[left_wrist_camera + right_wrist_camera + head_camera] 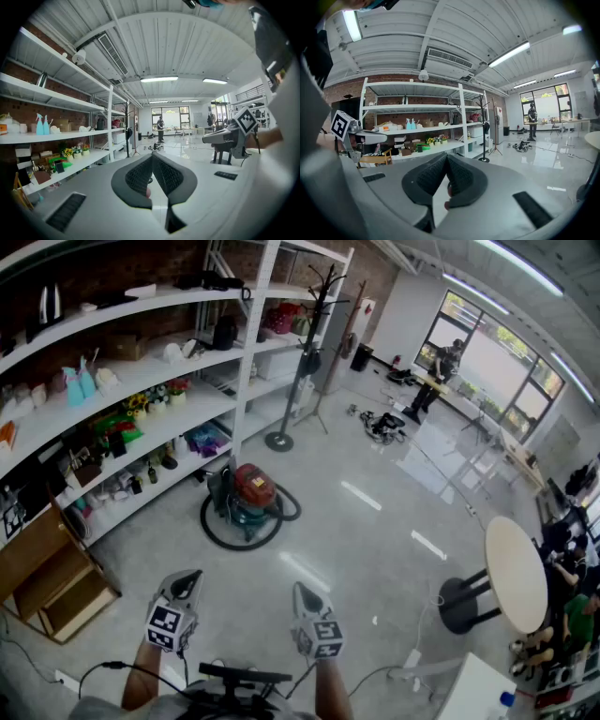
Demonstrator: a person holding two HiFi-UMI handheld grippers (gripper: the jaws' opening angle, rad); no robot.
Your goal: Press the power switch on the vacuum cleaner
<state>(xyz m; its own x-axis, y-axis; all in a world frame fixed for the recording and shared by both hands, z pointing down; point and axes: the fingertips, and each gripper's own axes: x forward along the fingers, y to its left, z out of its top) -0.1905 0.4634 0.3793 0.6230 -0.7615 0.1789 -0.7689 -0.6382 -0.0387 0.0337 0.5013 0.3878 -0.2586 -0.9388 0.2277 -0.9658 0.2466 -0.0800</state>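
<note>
Jaws on our left gripper (pixel 152 158) are pressed together on nothing, and so are those of our right gripper (pixel 446 158). We hold both low, side by side, well apart from the red-lidded, green-bodied canister vacuum cleaner (pixel 251 498), which sits on the glossy grey floor (pixel 375 549) inside its looped black hose (pixel 217 538), near the white shelving unit (pixel 187 399).

L gripper (pixel 187 579): jaws together, empty | R gripper (pixel 304 592): jaws together, empty | both low, side by side, apart, tips fwd | forearms (pixel 141 682) bare
</note>
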